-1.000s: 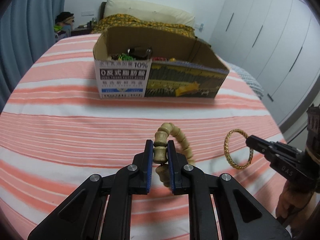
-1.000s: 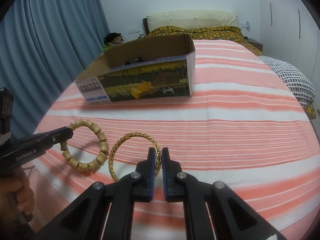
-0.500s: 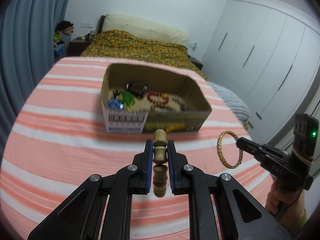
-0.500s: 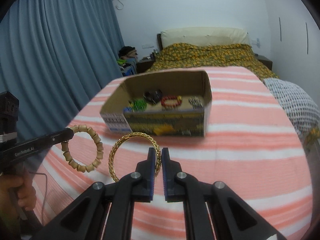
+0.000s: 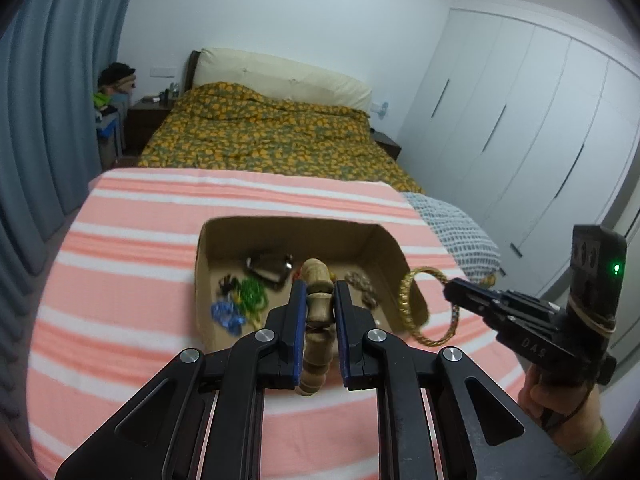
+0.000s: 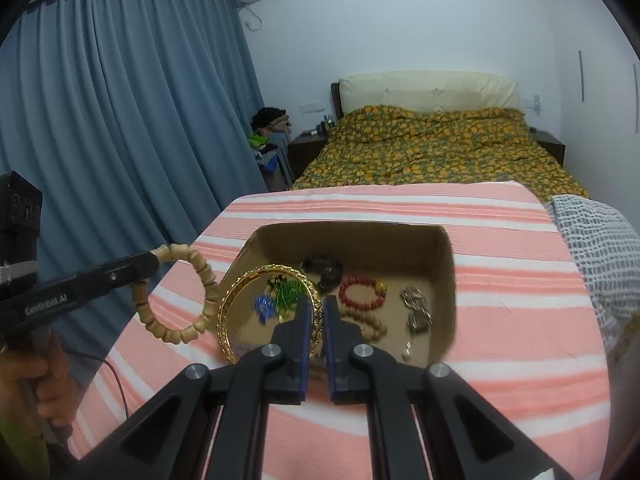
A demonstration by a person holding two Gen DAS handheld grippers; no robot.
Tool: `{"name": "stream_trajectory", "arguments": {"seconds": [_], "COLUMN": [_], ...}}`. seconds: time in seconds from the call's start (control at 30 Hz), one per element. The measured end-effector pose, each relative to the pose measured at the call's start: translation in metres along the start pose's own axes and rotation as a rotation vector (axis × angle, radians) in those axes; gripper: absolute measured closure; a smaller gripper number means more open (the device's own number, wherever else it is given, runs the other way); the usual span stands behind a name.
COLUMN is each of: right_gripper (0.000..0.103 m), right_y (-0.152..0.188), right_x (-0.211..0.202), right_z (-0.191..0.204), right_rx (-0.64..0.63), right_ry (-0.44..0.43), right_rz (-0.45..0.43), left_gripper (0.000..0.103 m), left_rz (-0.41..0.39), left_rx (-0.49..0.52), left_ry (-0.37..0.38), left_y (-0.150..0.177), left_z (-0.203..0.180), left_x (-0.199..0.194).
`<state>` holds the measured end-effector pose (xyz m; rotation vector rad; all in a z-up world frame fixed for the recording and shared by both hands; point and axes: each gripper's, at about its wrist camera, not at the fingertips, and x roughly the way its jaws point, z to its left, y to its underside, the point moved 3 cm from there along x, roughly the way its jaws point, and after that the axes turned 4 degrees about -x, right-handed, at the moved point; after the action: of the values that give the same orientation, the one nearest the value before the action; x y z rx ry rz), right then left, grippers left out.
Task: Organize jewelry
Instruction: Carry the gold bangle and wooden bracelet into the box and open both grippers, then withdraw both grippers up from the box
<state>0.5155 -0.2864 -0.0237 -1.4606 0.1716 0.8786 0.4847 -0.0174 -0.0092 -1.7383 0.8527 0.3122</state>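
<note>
A wooden bead bracelet [image 5: 317, 280] stands edge-on between the blue pads of my left gripper [image 5: 318, 292], which is shut on it. In the right wrist view the same bracelet [image 6: 208, 292] hangs as a loop from that gripper's tip, left of the box. My right gripper [image 6: 318, 308] is shut on a gold bangle [image 6: 240, 300], held upright over the near left corner of the open cardboard box [image 6: 448, 272]. Both grippers hover above the box's near edge. Inside lie a red bead bracelet [image 6: 362, 294], green and blue beads [image 6: 286, 294], a silver chain [image 6: 416, 312] and a dark item [image 6: 324, 270].
The box sits on a pink and white striped cloth [image 5: 132, 280]. Beyond it is a bed with a yellow floral quilt [image 5: 260, 140]. Blue curtains [image 6: 120, 120] hang on the left, white wardrobe doors [image 5: 520, 140] stand on the right, and a checked blanket [image 6: 592, 248] lies at the cloth's right edge.
Both grippers have risen and moved forward with their bracelets, from low over the cloth in front of the box to above its near edge. The box's inside now shows.
</note>
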Motion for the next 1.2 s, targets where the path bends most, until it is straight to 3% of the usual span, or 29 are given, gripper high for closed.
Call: {"name": "stream_trajectory", "arguments": {"seconds": [0.23, 0.43, 0.73, 0.77, 0.8, 0.83, 0.87, 0.9, 1.1, 1.2], "right_gripper": [0.097, 0.097, 0.093, 0.093, 0.09, 0.077, 0.068, 0.054, 0.052, 0.042], "right_y": [-0.021, -0.007, 0.012, 0.013, 0.014, 0.016, 0.014, 0.015, 0.014, 0.013], "right_x": [0.072, 0.123, 0.157, 0.158, 0.16, 0.161, 0.162, 0.159, 0.148, 0.14], "right_z": [-0.016, -0.035, -0.06, -0.064, -0.064, -0.067, -0.065, -0.065, -0.058, -0.051], "right_rx": [0.051, 0.109, 0.134, 0.132, 0.131, 0.135, 0.139, 0.142, 0.095, 0.069], "right_ry": [-0.029, -0.022, 0.034, 0.049, 0.063, 0.074, 0.08, 0.084, 0.105, 0.11], "right_rz": [0.116, 0.222, 0.32, 0.327, 0.335, 0.343, 0.345, 0.341, 0.313, 0.303], "left_gripper": [0.091, 0.091, 0.09, 0.085, 0.068, 0.055, 0.033, 0.022, 0.011, 0.006], "left_rz": [0.077, 0.14, 0.208, 0.212, 0.215, 0.214, 0.203, 0.184, 0.156, 0.13], "left_rx": [0.013, 0.002, -0.002, -0.001, -0.003, -0.007, -0.012, -0.014, 0.018, 0.05], "left_ry": [-0.051, -0.081, -0.115, -0.126, -0.141, -0.151, -0.166, -0.186, -0.232, -0.254], "left_y": [-0.011, 0.002, 0.016, 0.017, 0.019, 0.017, 0.016, 0.015, 0.016, 0.018], "left_z": [0.007, 0.016, 0.024, 0.025, 0.026, 0.026, 0.027, 0.029, 0.029, 0.023], "left_x": [0.066, 0.107, 0.143, 0.145, 0.146, 0.147, 0.146, 0.143, 0.13, 0.122]}}
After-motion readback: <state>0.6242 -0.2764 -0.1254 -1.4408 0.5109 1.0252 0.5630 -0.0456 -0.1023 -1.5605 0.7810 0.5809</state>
